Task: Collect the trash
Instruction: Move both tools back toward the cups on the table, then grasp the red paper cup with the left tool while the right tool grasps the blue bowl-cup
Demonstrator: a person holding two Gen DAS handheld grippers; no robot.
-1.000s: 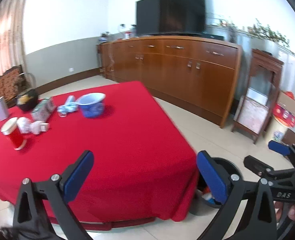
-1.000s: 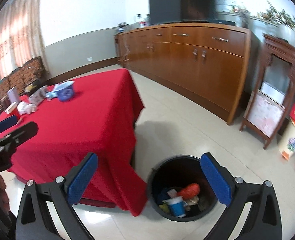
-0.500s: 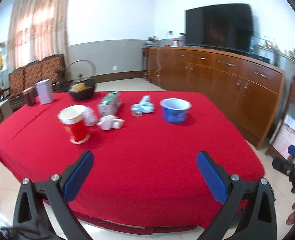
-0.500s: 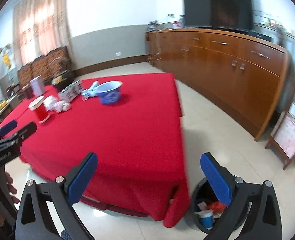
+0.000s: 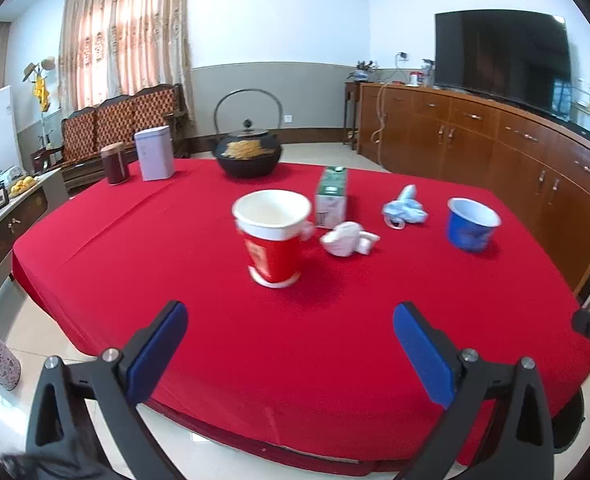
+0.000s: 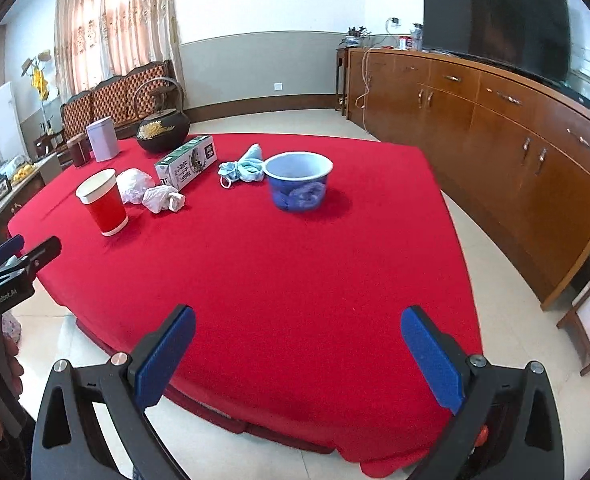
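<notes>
On the red table (image 5: 335, 340) (image 6: 295, 280) lie a red paper cup (image 5: 273, 240) (image 6: 103, 202), crumpled white paper (image 5: 347, 238) (image 6: 161, 198), a green-and-white carton (image 5: 331, 196) (image 6: 187, 166), a light-blue face mask (image 5: 405, 210) (image 6: 241, 168) and a blue bowl (image 5: 471, 224) (image 6: 299, 184). My left gripper (image 5: 289, 352) is open and empty, at the near table edge facing the cup. My right gripper (image 6: 297, 354) is open and empty, over the near edge, well short of the bowl.
A black iron kettle (image 5: 249, 152), a white tin (image 5: 154, 154) and a dark jar (image 5: 115, 162) stand at the table's far side. A long wooden sideboard (image 6: 515, 128) with a TV (image 6: 495, 20) runs along the right wall. A wooden bench (image 5: 123, 124) stands behind.
Both grippers have swung left, away from the black trash bin on the floor, and now face the table's trash. Both stay open and empty.
</notes>
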